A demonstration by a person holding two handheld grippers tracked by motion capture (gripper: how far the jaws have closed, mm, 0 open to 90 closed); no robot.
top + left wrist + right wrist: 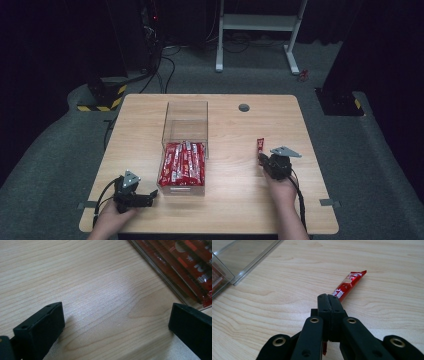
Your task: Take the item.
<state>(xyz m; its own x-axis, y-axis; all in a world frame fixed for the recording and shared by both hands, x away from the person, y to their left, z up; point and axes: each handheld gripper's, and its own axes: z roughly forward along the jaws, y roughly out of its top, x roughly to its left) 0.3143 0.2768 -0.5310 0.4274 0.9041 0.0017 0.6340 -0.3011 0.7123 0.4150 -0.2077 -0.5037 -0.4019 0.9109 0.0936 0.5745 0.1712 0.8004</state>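
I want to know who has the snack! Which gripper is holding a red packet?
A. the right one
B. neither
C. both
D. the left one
A: the right gripper has its jaws closed on a red packet sticking out past them, while the left gripper is open over bare table.

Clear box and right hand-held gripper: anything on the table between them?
Nothing: bare wood between the box and the gripper holding the sachet, per the high view.
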